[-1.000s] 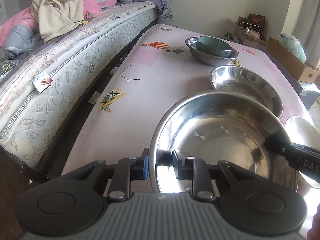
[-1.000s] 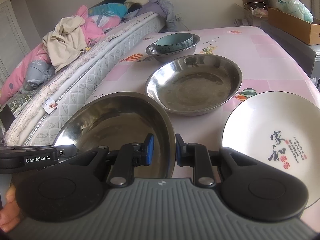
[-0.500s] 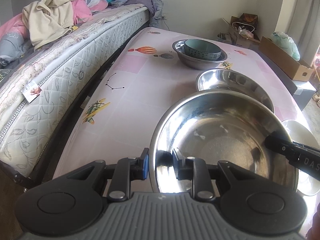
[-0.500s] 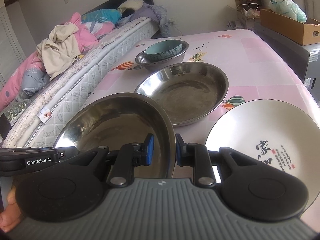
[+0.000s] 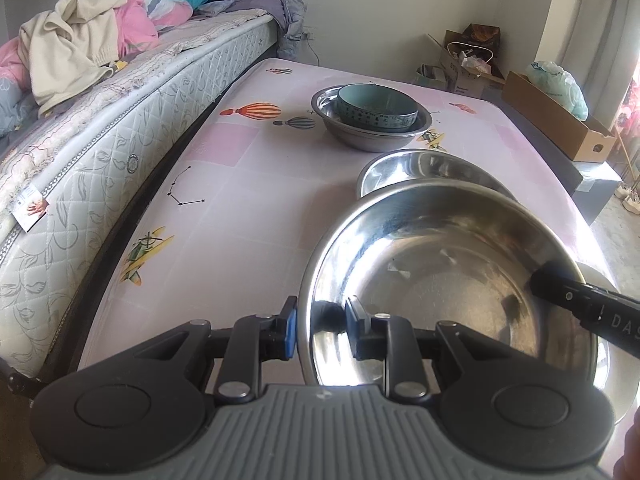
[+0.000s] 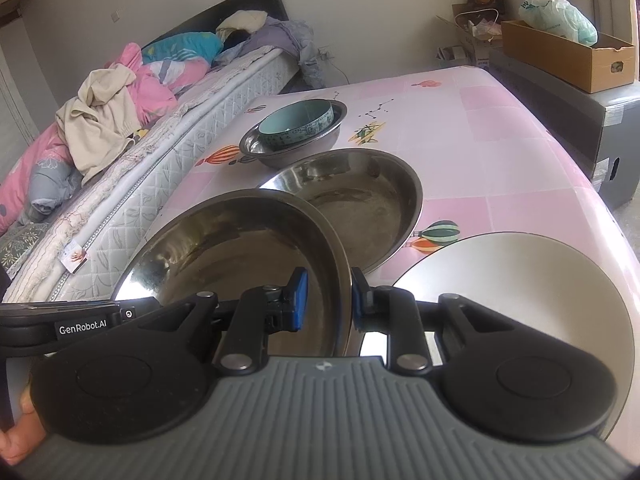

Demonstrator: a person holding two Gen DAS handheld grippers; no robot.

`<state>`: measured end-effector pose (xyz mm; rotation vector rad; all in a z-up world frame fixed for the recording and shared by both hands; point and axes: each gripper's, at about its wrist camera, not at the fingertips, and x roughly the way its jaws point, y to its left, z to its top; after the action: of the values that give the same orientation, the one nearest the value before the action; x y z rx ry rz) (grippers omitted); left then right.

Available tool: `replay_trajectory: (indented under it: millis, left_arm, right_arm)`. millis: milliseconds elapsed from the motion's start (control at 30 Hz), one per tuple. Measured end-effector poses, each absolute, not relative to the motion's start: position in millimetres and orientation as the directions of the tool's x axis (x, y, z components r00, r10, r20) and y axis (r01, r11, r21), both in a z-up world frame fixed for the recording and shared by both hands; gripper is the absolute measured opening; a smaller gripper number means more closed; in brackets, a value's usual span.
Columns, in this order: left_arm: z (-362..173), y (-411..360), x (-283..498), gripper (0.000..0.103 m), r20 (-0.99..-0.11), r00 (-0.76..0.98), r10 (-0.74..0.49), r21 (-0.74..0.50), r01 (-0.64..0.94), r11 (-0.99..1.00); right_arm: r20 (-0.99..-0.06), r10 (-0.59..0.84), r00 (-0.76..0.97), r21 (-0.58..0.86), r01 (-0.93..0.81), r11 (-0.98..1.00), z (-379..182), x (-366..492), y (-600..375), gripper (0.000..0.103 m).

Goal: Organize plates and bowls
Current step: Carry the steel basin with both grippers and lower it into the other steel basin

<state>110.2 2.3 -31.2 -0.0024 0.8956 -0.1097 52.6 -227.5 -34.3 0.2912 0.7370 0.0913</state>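
Pink patterned cloth covers the desk I am working over, with a mattress running along its left edge, laundry heaped on top.

Going left to right in the left wrist view: my left hand-held gripper is clamped on the near-left rim of the big steel basin, one pad outside the wall and one inside. Across the basin, my right hand-held gripper pinches the opposite rim the same way, so the basin hangs between the two, carried by both hands.

Directly ahead of it, partly hidden behind its far rim, sits a second steel basin resting on the desk. Beyond that stands a smaller steel bowl with a teal ceramic bowl nested inside. Off to the right, near the desk's edge, lies a white plate.

What matters for the next move, as I judge it: the resting basin lies straight forward of both grippers, about evenly between them, so neither hand leads. The carried basin's far rim already overlaps it in view; nesting would call for a level push forward, then lowering.
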Motion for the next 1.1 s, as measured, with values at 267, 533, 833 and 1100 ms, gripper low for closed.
replay_trajectory:
  millis: [267,533,833,1100]
  left_arm:
    - [-39.0,-11.2,136.1,0.024,-0.79,0.602,-0.114,-0.055,0.115,0.992]
    - [-46.0,-25.1,165.7,0.025,-0.8,0.586,-0.132,-0.063,0.138,0.988]
    - [-47.3,-38.9,187.5,0.029,-0.791,0.593,-0.149,-0.062,0.164,0.985]
    - [-46.1,-41.6,189.6,0.043,-0.784,0.601,-0.155,-0.067,0.166,0.984]
  right_arm:
    - [-0.661,0.162,0.733,0.295,0.055,0.954,-41.6,72.5,-241.0,0.022]
    - [-0.676,0.136,0.725,0.282,0.083,0.956,-47.6,99.9,-251.6,0.023]
    - [-0.69,0.118,0.714,0.282,0.115,0.953,-58.3,121.8,-263.3,0.023]
    - [-0.684,0.119,0.72,0.306,0.135,0.943,-58.7,124.9,-270.3,0.028]
